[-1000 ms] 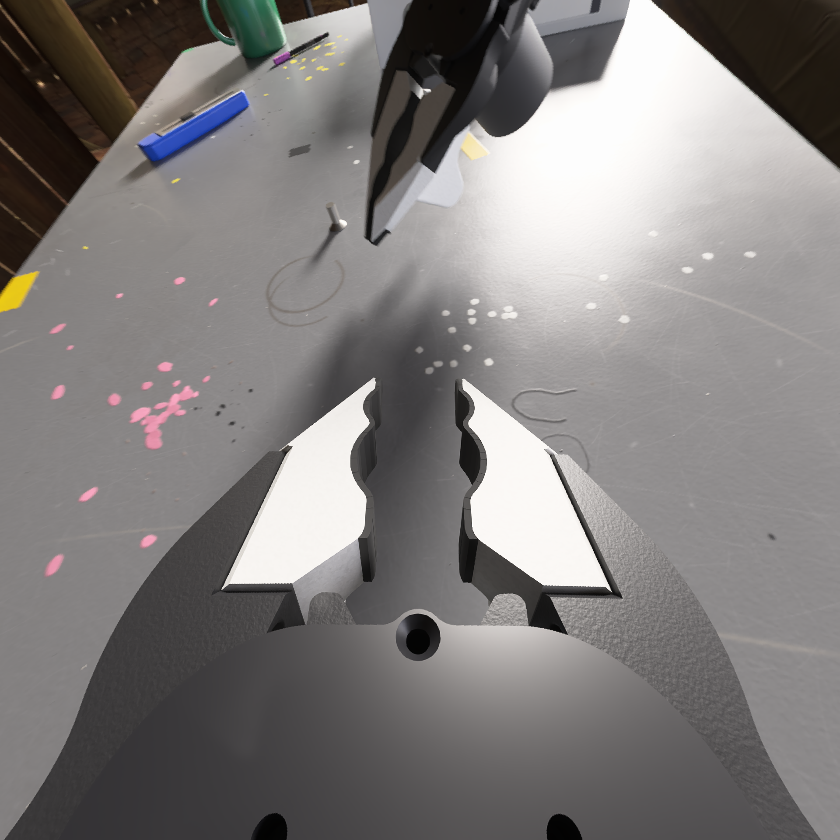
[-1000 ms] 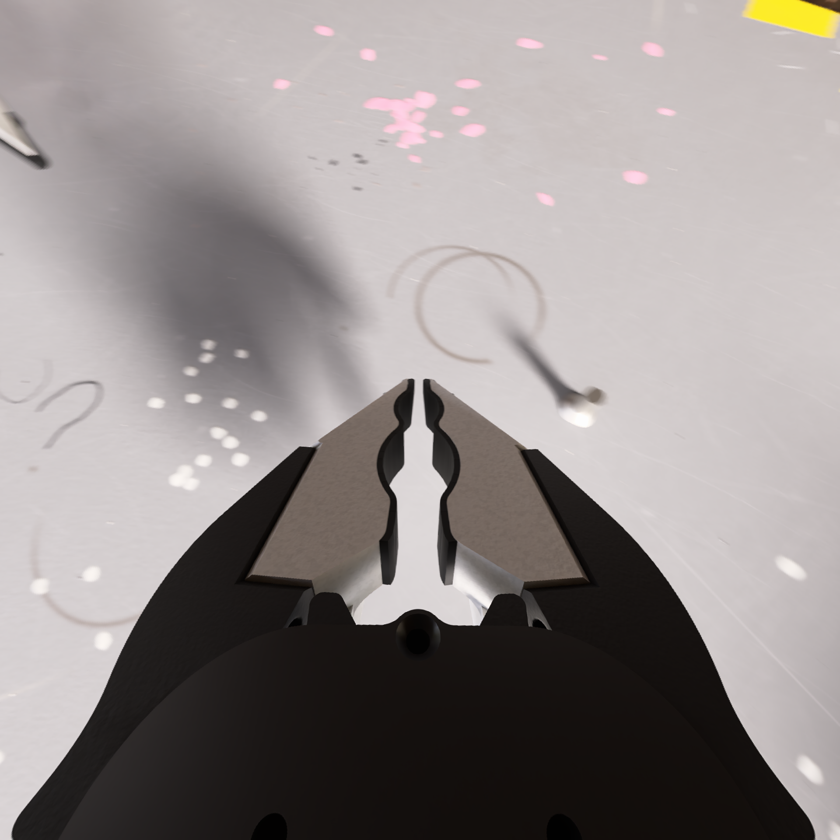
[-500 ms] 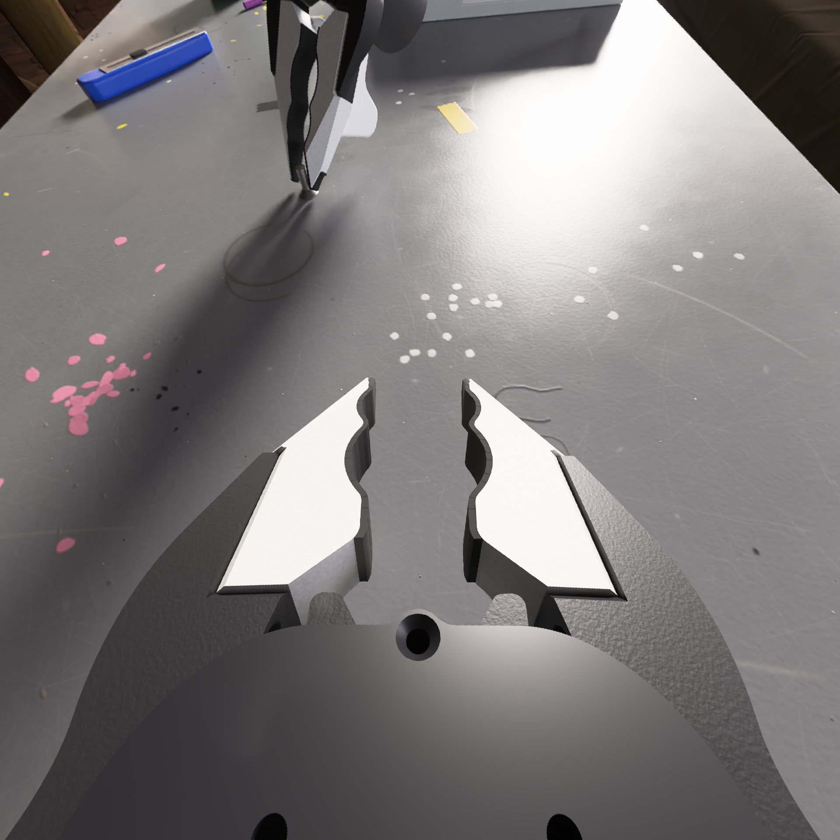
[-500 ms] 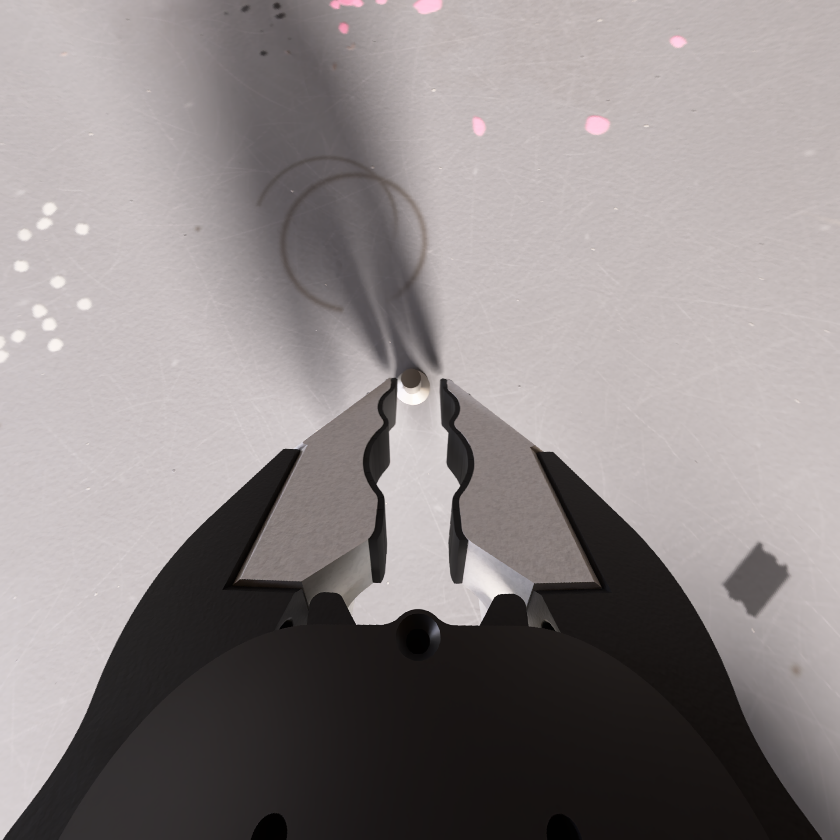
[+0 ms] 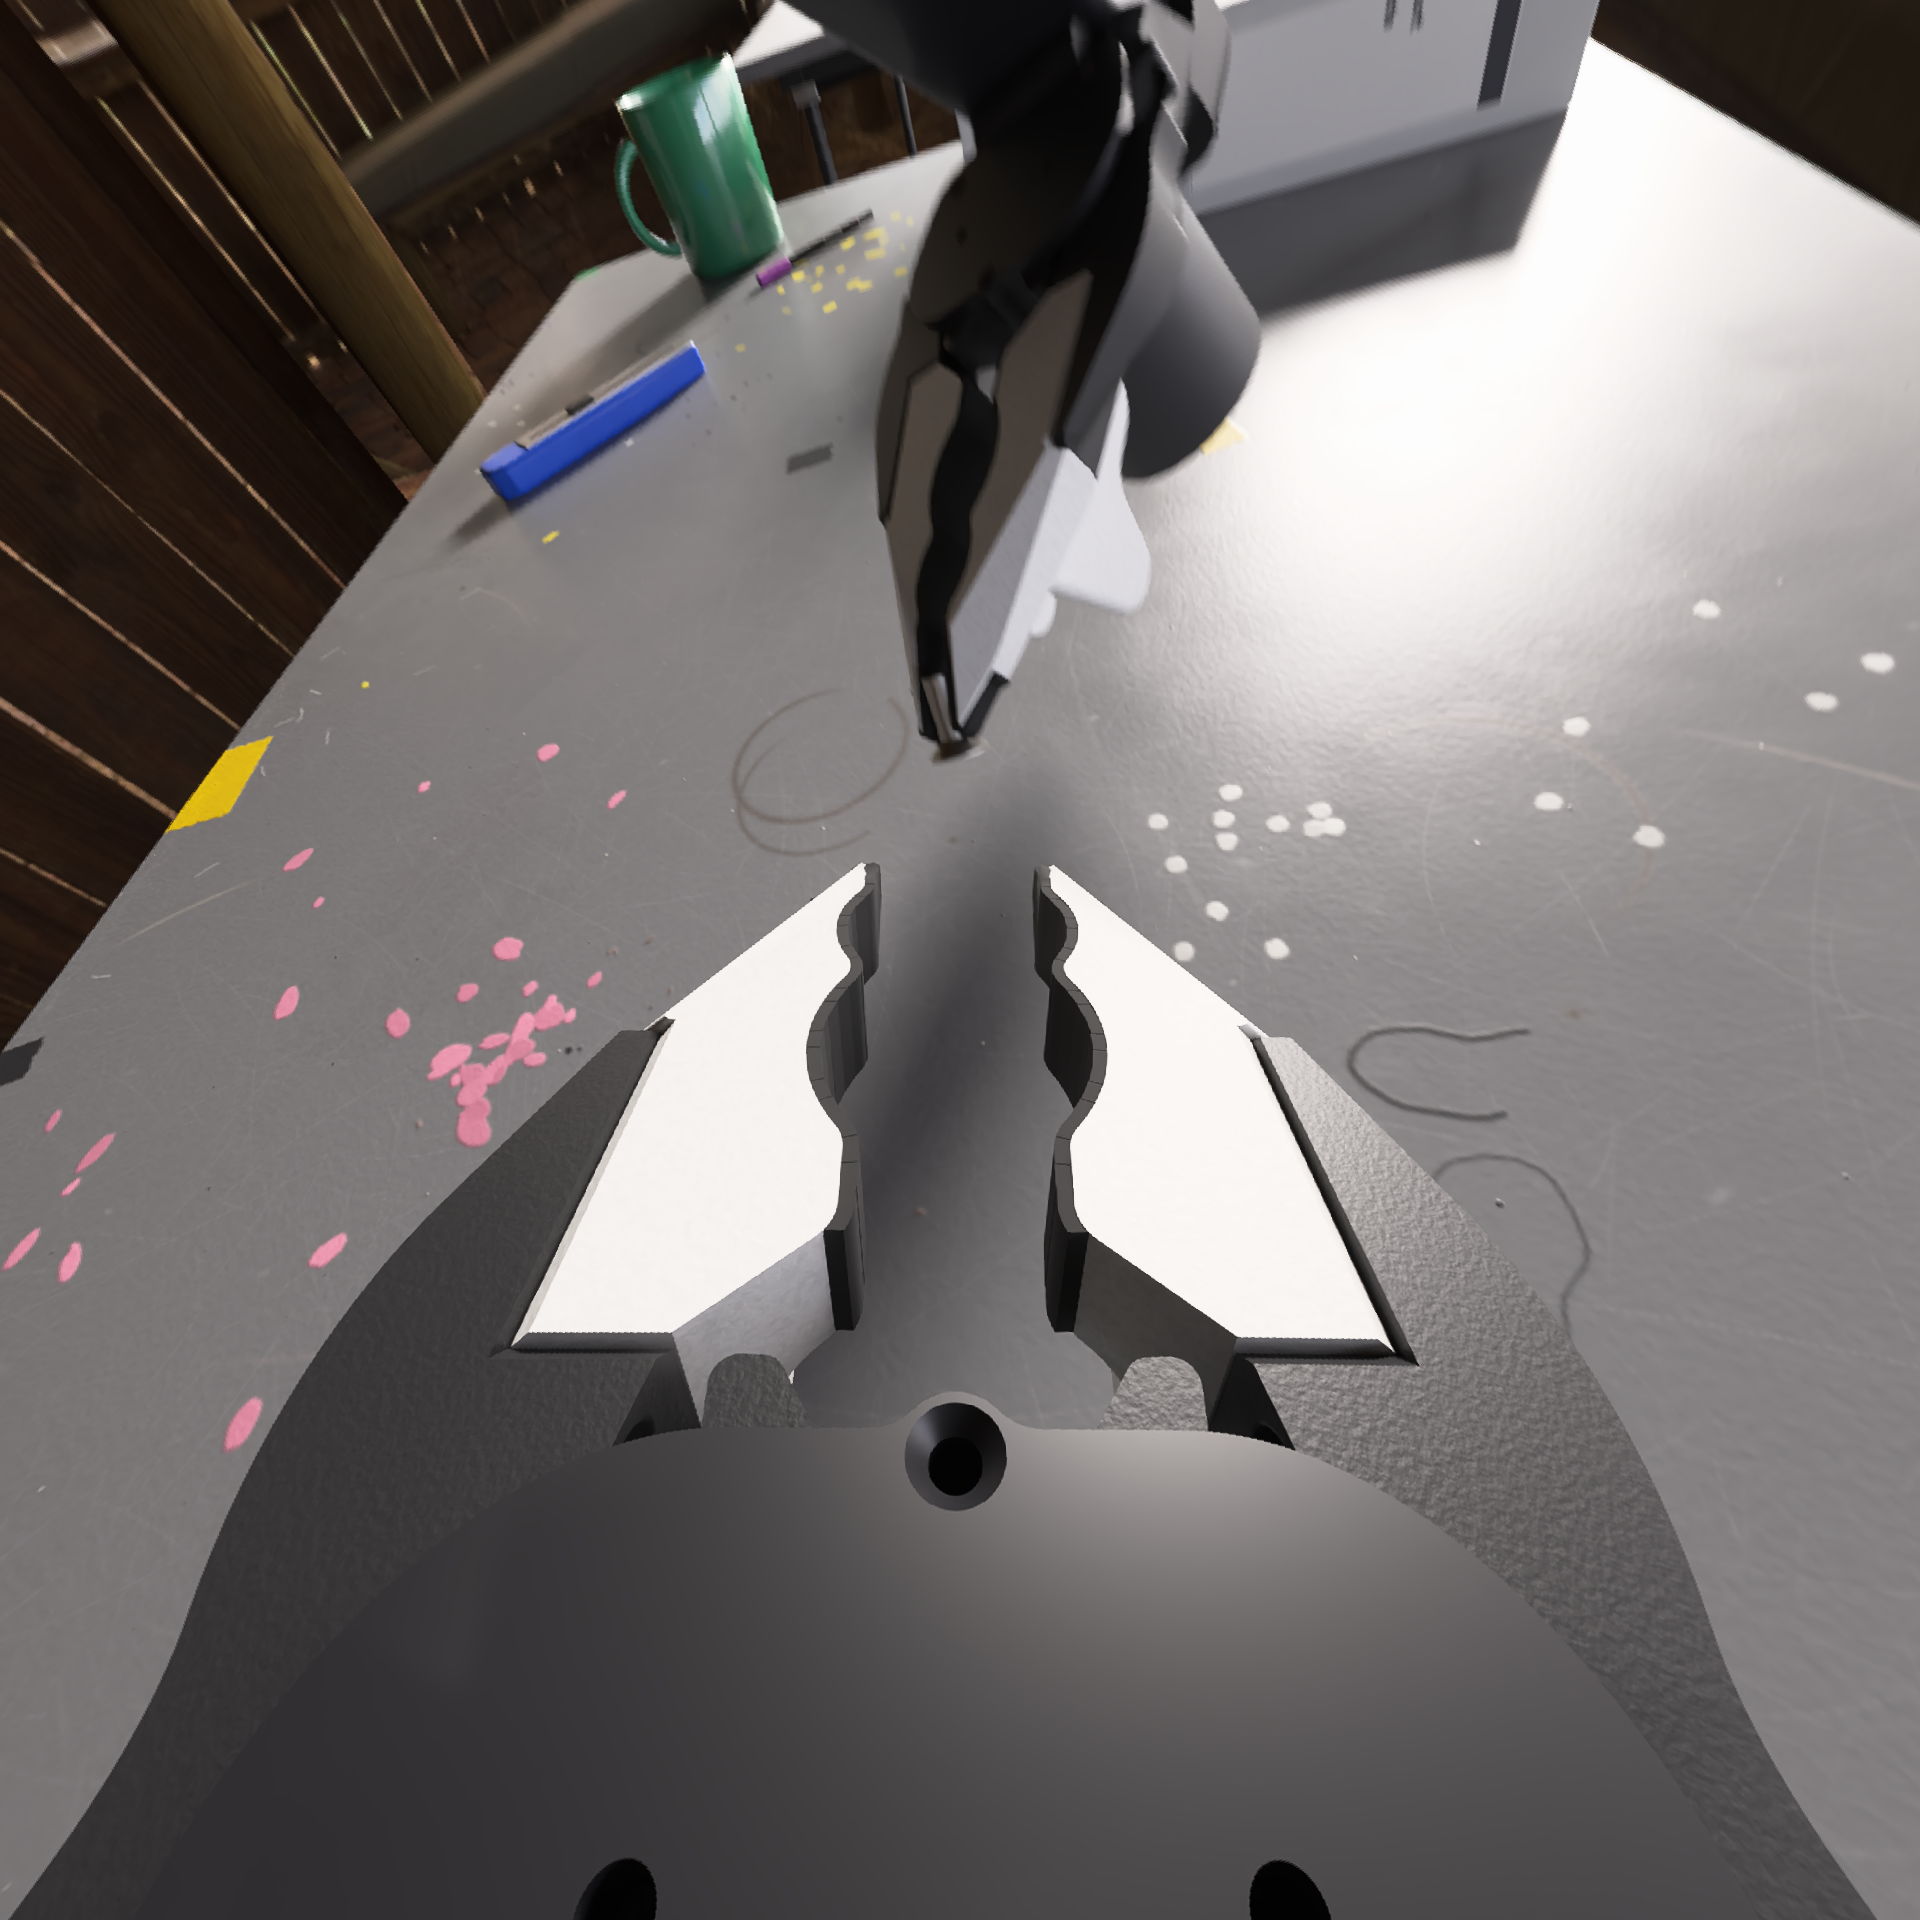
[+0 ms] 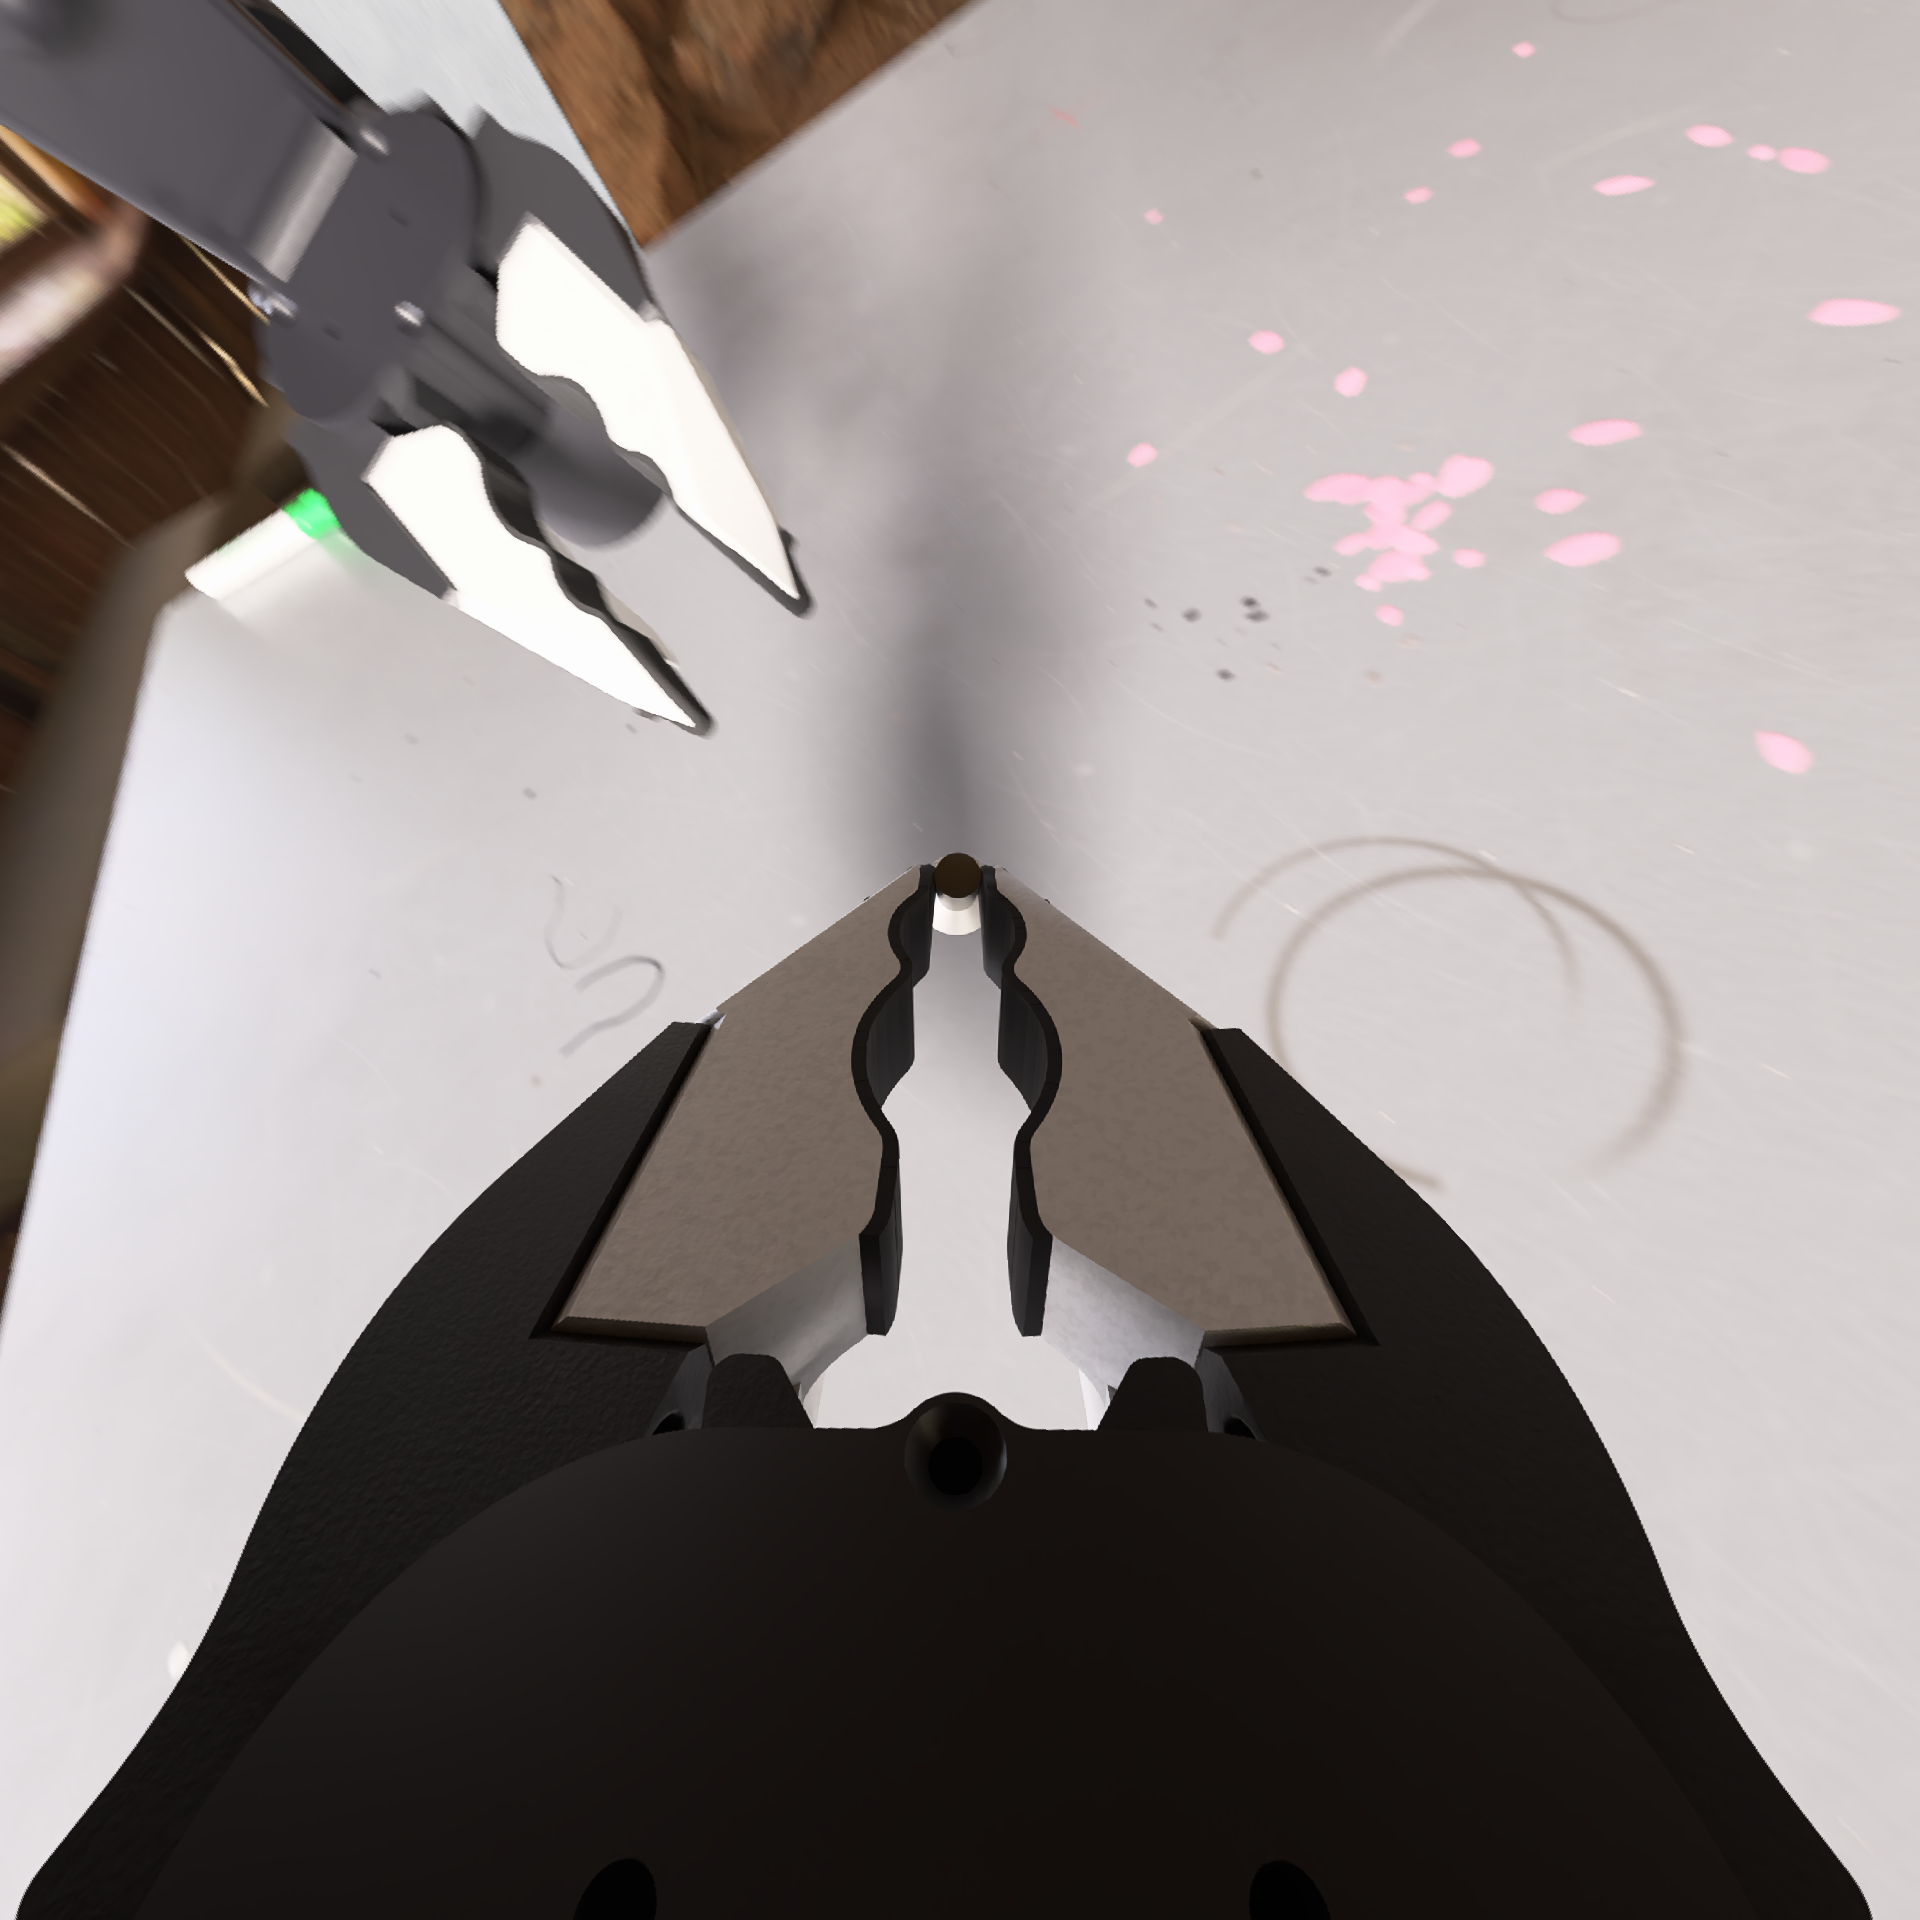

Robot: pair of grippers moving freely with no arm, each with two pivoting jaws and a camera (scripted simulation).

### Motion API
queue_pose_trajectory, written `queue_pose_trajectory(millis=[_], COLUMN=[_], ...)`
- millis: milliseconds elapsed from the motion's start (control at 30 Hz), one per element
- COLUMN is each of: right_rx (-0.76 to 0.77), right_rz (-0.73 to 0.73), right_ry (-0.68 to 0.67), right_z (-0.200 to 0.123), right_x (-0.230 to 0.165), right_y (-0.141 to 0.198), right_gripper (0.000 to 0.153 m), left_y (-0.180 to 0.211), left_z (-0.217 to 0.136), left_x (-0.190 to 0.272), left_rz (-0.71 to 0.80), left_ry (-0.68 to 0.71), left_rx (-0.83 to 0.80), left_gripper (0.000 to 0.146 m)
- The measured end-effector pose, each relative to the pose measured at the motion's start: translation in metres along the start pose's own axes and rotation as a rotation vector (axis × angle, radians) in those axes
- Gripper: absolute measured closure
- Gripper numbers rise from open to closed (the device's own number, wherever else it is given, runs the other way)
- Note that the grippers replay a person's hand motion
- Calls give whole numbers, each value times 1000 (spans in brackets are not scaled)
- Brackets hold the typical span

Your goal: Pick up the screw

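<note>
In the right wrist view the right claw (image 6: 956,883) fills the lower half of the frame, its two fingers pinching the screw (image 6: 956,896) at the very tips, just above the middle of the picture. The screw's small dark round end sits between the fingertips with a pale metal part showing just below it. Behind the tips the notched inner edges leave a narrow gap through which the pale grey desk (image 6: 1351,831) shows.

In the left wrist view the same claw comes down from the top centre, tips pointing at the desk, and the screw (image 5: 938,717) pokes out below them just above the middle of the frame. It looks to be at or barely above the surface; the angle does not settle whether it touches. A thin brown ring mark (image 5: 821,764) lies just left of it.

The left claw (image 5: 956,883) takes up the lower half of its own view, fingers spread apart with nothing between them, above the grey desk and well short of the screw. In the upper left stand a green mug (image 5: 701,166) and a blue box cutter (image 5: 597,421), with a thin pen (image 5: 816,249) beside the mug. Pink paint spatter (image 5: 499,1049) marks the left of the frame.
</note>
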State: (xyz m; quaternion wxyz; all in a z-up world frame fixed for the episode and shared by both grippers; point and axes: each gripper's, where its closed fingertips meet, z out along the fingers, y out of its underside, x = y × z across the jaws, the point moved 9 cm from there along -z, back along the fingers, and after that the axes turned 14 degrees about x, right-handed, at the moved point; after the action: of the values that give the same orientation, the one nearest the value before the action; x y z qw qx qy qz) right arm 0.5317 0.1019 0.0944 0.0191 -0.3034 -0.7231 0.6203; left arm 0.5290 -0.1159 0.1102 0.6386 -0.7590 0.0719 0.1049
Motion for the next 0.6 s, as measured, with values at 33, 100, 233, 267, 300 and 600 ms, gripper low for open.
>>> queue_pose_trajectory(millis=[33, 100, 233, 267, 300, 600], right_rx=[27, 67, 148, 160, 172, 210], right_rz=[19, 33, -24, -39, -50, -69], right_ry=[-24, -54, -45, -36, -32, -13], right_z=[6, 14, 23, 25, 27, 32], right_x=[-4, -9, -22, -25, -28, -38], right_y=[0, 0, -4, -5, -4, 0], right_gripper=[145, 145, 145, 145, 145, 145], left_y=[1, 1, 3, 3, 3, 9], left_z=[0, -1, -3, -4, -5, -6], left_x=[-3, -9, -14, -13, -13, -20], left_rz=[-17, -135, -349, -383, -414, -624], left_ry=[-4, -8, -5, 0, 4, 35], left_rx=[23, 52, 83, 95, 115, 171], left_gripper=[118, 124, 131, 130, 130, 137])
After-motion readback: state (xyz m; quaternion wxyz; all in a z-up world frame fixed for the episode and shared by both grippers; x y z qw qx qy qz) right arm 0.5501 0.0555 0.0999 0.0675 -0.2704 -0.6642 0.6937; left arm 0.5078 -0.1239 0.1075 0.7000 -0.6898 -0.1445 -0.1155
